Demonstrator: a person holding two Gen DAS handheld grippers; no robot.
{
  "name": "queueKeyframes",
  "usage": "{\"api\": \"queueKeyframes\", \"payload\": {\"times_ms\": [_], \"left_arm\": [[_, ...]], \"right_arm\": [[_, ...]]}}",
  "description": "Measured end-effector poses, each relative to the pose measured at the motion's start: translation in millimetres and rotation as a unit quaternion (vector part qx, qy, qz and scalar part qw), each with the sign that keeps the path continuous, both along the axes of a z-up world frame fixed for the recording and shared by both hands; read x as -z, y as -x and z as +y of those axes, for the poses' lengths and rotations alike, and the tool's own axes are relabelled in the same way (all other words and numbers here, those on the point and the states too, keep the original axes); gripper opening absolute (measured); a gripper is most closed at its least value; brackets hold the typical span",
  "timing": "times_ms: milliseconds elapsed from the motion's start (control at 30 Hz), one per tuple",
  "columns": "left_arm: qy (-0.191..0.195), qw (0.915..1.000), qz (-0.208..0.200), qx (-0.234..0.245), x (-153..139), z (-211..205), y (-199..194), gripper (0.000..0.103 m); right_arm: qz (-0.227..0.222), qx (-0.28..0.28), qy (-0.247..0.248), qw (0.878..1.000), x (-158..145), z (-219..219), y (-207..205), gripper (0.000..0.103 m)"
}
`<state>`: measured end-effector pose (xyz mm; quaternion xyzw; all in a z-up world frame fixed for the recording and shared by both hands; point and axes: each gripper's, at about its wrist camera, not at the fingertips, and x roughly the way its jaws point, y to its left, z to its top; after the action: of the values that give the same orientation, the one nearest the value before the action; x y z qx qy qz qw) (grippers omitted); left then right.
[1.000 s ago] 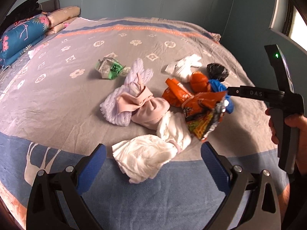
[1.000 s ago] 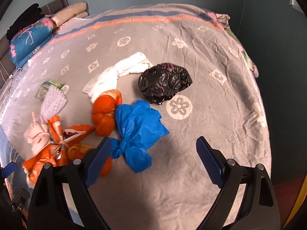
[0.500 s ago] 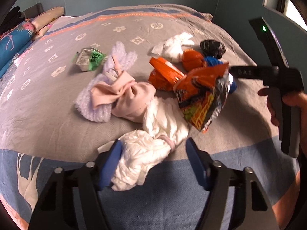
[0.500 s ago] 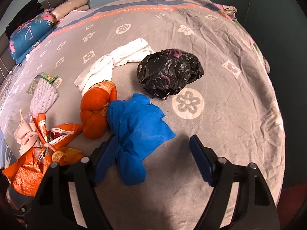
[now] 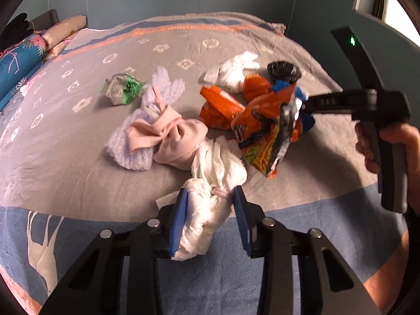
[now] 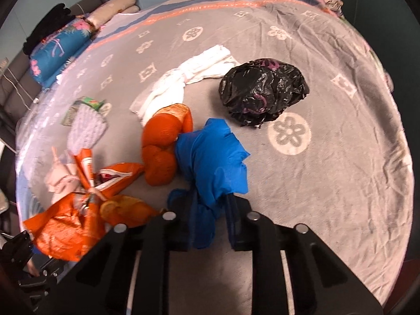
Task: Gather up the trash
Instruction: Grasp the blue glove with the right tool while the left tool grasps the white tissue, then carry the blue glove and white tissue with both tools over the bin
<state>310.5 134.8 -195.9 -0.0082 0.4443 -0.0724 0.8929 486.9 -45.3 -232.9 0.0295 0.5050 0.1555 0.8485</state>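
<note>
Trash lies on a grey patterned bed. My left gripper [image 5: 210,218] is shut on a white knotted bag [image 5: 207,204] at the bed's near edge. My right gripper [image 6: 210,223] is shut on a blue plastic bag [image 6: 210,157]. Beside the blue bag lie an orange bag [image 6: 162,141], a black plastic bag [image 6: 262,92] and a white bag [image 6: 183,81]. Orange snack wrappers [image 5: 265,134] lie between the two grippers. A pink bundle [image 5: 170,136], a lilac knit piece [image 5: 157,99] and a green-and-silver wrapper [image 5: 122,88] lie further left.
Pillows [image 5: 23,55] are stacked at the far left head of the bed. A blue blanket border [image 5: 78,236] runs along the near edge. The person's right hand [image 5: 393,147] holds the right gripper's handle at the right of the left wrist view.
Both grippers moved forward and closed: the left onto the white knotted bag, the right onto the blue plastic bag. Both were open a second ago.
</note>
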Motion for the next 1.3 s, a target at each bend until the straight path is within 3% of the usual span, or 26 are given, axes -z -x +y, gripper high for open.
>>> {"api": "queueKeyframes", "payload": {"times_ms": [200,500,800,967,1133,1300], "left_arm": [[0.041,0.9984,-0.034,-0.021,-20.4,18.5,9.9,0.033],[0.074,0.9919,-0.062,-0.083,-32.7,53.5,14.6,0.033],[0.072,0.9825,-0.104,-0.136,-54.2,73.3,27.8,0.032],[0.098,0.9748,-0.124,-0.158,-68.9,85.7,41.0,0.029],[0.114,0.9689,-0.141,-0.168,-83.7,88.5,58.7,0.028],[0.109,0.9690,-0.153,-0.160,-98.6,75.6,73.3,0.028]], "right_arm": [[0.024,0.012,-0.076,0.997,-9.9,-16.9,-2.0,0.009],[-0.004,0.013,-0.130,0.991,-51.1,-30.6,9.3,0.009],[-0.047,-0.014,-0.127,0.991,-94.0,-35.6,51.6,0.009],[-0.062,-0.018,-0.130,0.989,-117.3,-41.6,76.8,0.009],[-0.075,-0.020,-0.120,0.990,-139.4,-56.3,102.9,0.009],[-0.097,-0.028,-0.104,0.989,-161.8,-77.6,134.8,0.009]]}}
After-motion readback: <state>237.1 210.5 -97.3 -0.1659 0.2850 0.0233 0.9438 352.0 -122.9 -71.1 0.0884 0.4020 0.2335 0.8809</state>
